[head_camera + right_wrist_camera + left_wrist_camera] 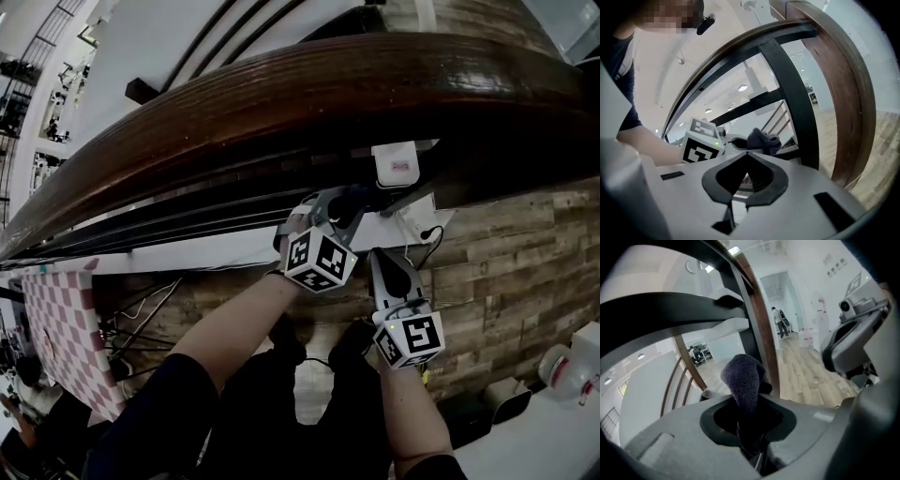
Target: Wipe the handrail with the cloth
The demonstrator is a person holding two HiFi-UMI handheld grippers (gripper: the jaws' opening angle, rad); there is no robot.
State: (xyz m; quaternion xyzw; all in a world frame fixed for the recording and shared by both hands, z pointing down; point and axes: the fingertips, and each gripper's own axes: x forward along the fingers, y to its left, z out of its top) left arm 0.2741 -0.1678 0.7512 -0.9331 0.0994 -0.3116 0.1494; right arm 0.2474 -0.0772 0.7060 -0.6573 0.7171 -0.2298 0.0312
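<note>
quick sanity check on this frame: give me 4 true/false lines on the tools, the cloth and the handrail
1. The left tool is shut on a dark cloth. True.
2. The right tool also grips the cloth. False: its jaws are together with nothing between them.
3. The handrail is brown wood. True.
4. Both tools rest on top of the handrail. False: the head view shows both lower in the frame than the rail, not on it.
</note>
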